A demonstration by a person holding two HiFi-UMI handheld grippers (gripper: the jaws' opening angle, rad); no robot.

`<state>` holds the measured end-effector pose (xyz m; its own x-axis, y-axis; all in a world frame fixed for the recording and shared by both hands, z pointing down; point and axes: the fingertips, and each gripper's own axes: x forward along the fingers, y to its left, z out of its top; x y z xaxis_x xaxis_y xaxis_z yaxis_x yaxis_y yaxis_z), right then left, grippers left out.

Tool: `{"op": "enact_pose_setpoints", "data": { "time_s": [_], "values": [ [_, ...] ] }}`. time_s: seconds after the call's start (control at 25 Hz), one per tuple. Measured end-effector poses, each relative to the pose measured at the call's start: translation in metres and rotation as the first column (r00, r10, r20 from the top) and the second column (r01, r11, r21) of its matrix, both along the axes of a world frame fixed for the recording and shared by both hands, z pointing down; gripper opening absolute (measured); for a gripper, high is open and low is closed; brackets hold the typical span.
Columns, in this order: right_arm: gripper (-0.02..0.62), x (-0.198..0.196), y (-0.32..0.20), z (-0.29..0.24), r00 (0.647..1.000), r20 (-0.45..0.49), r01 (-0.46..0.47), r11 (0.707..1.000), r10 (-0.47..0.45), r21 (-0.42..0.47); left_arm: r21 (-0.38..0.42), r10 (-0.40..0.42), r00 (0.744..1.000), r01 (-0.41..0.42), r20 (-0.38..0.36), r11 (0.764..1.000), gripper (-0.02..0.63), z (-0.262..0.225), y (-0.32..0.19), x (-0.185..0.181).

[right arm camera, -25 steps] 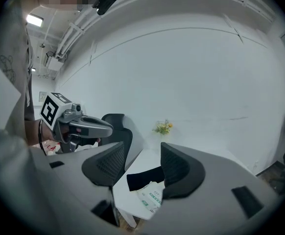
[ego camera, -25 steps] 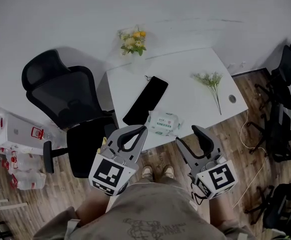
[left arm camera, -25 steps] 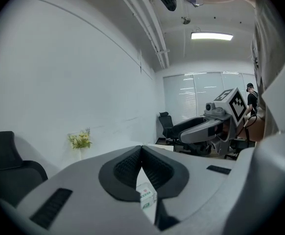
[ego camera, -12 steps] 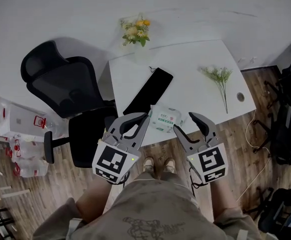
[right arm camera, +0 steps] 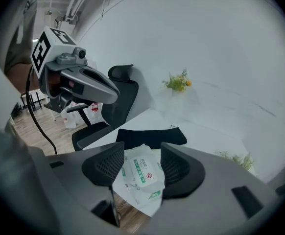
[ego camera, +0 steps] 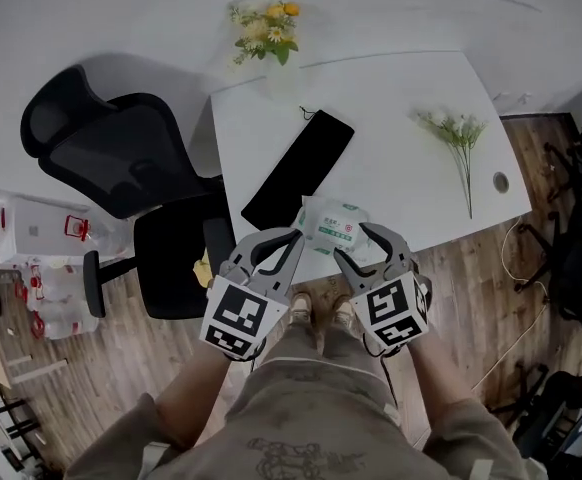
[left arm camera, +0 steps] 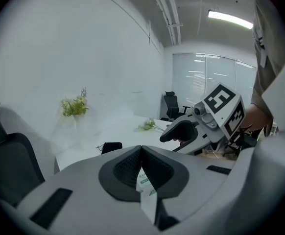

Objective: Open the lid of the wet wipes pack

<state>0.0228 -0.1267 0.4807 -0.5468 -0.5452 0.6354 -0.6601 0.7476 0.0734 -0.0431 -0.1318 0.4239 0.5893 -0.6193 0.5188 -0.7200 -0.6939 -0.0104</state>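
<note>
Right tongs (ego camera: 351,241) advanced; own view frames wipes pack (right arm camera: 141,173).

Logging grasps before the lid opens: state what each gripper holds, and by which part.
Nothing held. The left gripper is shut on nothing; right gripper is open, the wet wipes pack showing between its jaws, ungripped.

White-and-green wet wipes pack (ego camera: 333,224), black pouch (ego camera: 299,168), white table (ego camera: 396,98)

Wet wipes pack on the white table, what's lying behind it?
A black flat pouch lies just behind the wet wipes pack, then white table. Whether they touch is unclear; the right gripper covers the pack's near edge.
</note>
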Motion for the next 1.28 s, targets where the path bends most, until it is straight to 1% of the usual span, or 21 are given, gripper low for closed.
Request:
{"op": "enact_pose_setpoints", "data": {
  "time_s": [0.2,0.4,0.52,0.6,0.76,0.92,1.04,1.12,1.2,1.28],
  "values": [
    [0.245,0.000,0.000,0.043,0.999,-0.027,0.017,0.999,-0.018,-0.051,-0.062,0.011,1.000,-0.009,0.027,0.998,0.015,0.040,0.001,0.004],
    [0.245,-0.003,0.004,0.078,0.996,-0.075,0.048,0.996,-0.053,-0.074,-0.139,0.024,0.998,-0.016,0.058,0.990,0.017,0.089,0.003,0.009],
    [0.245,-0.006,0.004,0.095,0.991,-0.110,0.069,0.995,-0.078,-0.075,-0.191,0.043,0.995,-0.024,0.095,0.981,0.017,0.118,0.007,0.012],
    [0.245,-0.009,0.002,0.102,0.991,-0.108,0.071,0.994,-0.080,-0.082,-0.227,0.058,0.991,-0.031,0.117,0.973,0.015,0.137,0.011,0.013],
    [0.244,-0.011,0.002,0.114,0.989,-0.120,0.076,0.992,-0.088,-0.095,-0.283,0.070,0.989,-0.032,0.128,0.958,0.015,0.163,0.020,0.016],
    [0.244,-0.011,0.003,0.129,0.983,-0.148,0.089,0.990,-0.104,-0.107,-0.317,0.082,0.986,-0.032,0.145,0.948,0.015,0.186,0.024,0.015],
    [0.236,-0.012,0.004,0.129,0.981,-0.153,0.105,0.990,-0.119,-0.092,-0.328,0.090,0.984,-0.036,0.151,0.944,0.015,0.194,0.023,0.015],
    [0.224,-0.013,0.004,0.128,0.980,-0.152,0.121,0.989,-0.132,-0.081,-0.333,0.089,0.984,-0.033,0.157,0.942,0.015,0.197,0.022,0.015],
    [0.189,-0.014,0.003,0.127,0.978,-0.149,0.133,0.988,-0.143,-0.077,-0.342,0.079,0.986,-0.025,0.146,0.939,0.015,0.199,0.021,0.016],
    [0.178,-0.015,0.004,0.125,0.979,-0.141,0.138,0.988,-0.147,-0.073,-0.353,0.071,0.989,-0.020,0.130,0.935,0.015,0.200,0.020,0.016]
  ]
}}
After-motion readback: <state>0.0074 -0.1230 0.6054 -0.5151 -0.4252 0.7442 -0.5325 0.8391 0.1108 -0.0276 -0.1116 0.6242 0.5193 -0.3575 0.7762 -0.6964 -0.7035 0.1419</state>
